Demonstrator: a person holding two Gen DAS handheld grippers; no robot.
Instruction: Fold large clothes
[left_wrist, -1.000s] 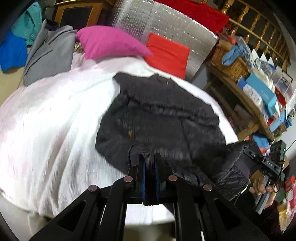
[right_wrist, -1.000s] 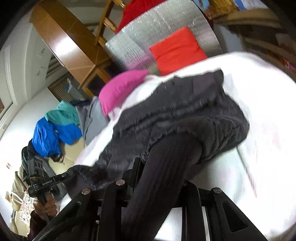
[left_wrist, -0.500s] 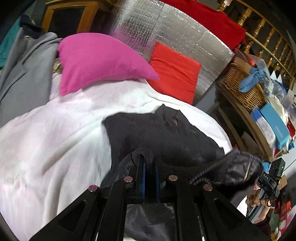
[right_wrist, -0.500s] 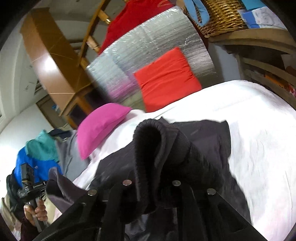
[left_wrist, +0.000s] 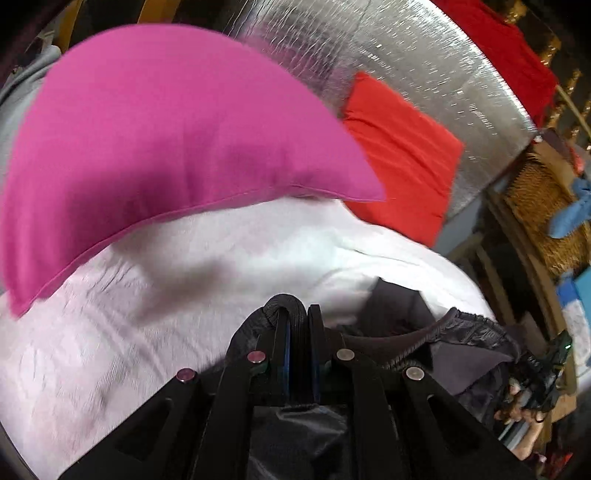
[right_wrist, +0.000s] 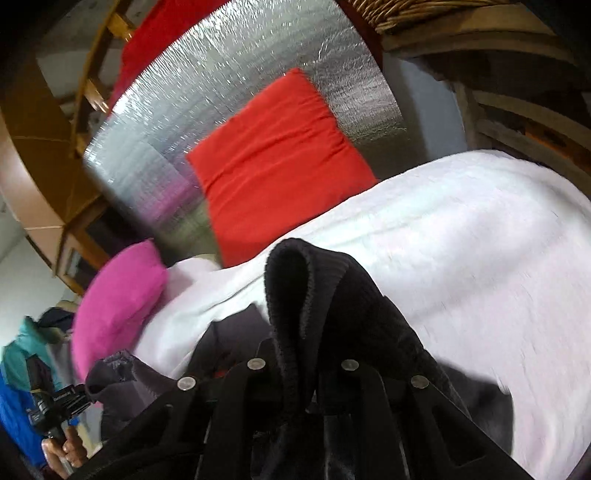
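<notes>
Bunching between both pairs of clamped jaws: black jacket (left_wrist: 461, 332) hem.

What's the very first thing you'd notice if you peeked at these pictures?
The big pink pillow fills the upper left of the left wrist view, lying at the head of the white bed. A bright red cushion leans on the shiny silver sheet behind it. Up close, both grippers pinch a dark jacket held over the bed.
</notes>
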